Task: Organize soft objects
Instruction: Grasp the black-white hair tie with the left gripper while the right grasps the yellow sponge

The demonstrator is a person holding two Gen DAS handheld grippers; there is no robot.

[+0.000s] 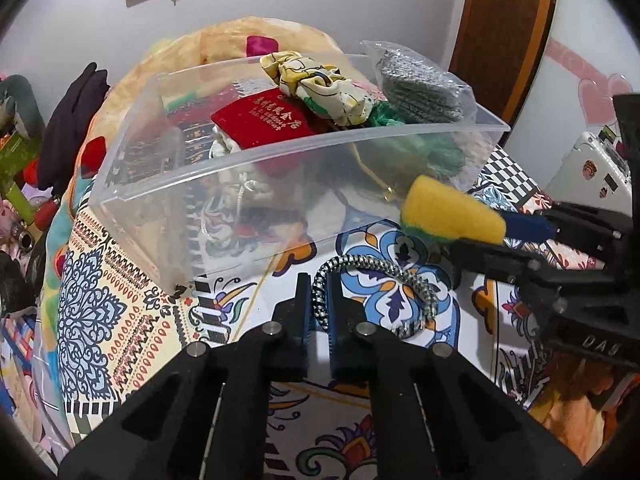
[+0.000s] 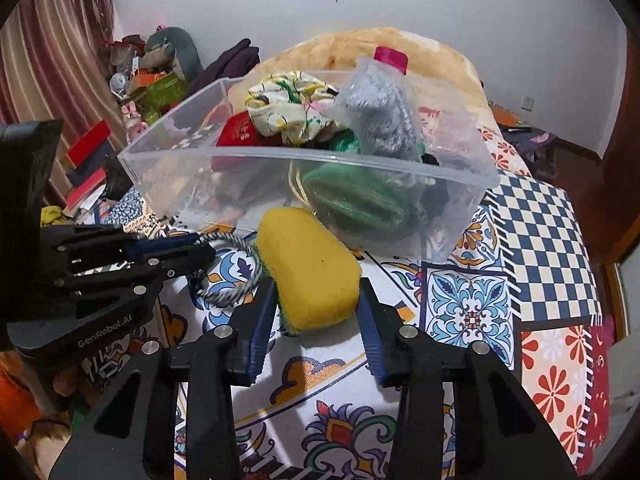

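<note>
A clear plastic bin (image 1: 168, 184) (image 2: 168, 168) stands on the patterned bed cover. It holds a red pouch (image 1: 260, 122), a floral cloth (image 1: 320, 84) (image 2: 288, 108), a bagged grey cloth (image 1: 420, 88) (image 2: 380, 116) and a green knit item (image 2: 356, 200). My left gripper (image 1: 319, 292) is shut on a black-and-white braided cord loop (image 1: 380, 276) (image 2: 232, 272) lying in front of the bin. My right gripper (image 2: 318, 300) (image 1: 516, 232) is shut on a yellow sponge (image 2: 308, 268) (image 1: 444, 212) and holds it just in front of the bin.
A patterned patchwork cover (image 2: 540, 280) spreads over the bed. An orange blanket (image 2: 380, 46) lies behind the bin. Cluttered shelves with toys and boxes (image 2: 140, 80) stand at the left. A wooden door frame (image 1: 508, 32) is at the right.
</note>
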